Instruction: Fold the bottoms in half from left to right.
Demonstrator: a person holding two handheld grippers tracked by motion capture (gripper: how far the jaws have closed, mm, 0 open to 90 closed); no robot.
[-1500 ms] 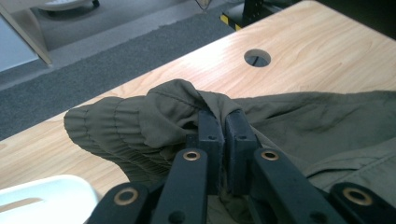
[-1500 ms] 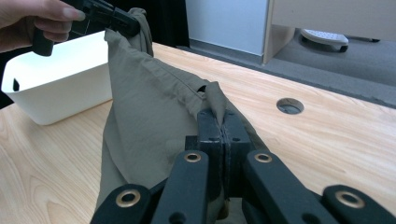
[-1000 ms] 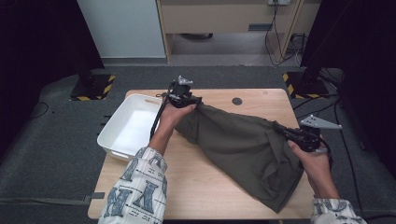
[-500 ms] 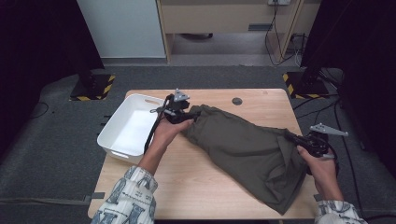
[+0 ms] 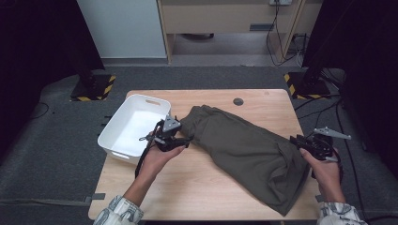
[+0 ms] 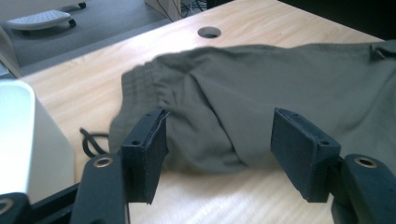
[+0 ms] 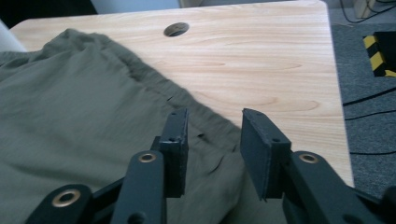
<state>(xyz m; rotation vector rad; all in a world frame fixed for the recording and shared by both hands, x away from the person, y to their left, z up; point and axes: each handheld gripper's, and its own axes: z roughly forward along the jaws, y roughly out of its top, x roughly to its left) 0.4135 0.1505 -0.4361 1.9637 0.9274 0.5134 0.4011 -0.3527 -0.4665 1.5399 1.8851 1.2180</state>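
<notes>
- The olive garment [image 5: 248,152] lies spread flat on the table [image 5: 197,187], just right of the white bin [image 5: 129,126].
- Your left gripper [image 5: 180,139] is parted, jaws just opening, cloth ahead but unpinched.
- Your right gripper [image 5: 295,140] has just been opening too, releasing the hem so it settles.

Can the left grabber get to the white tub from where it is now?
Probably yes. The left gripper sits with open jaws right beside the white tub, and nothing lies between them on the table. The green cloth spreads the other way.
</notes>
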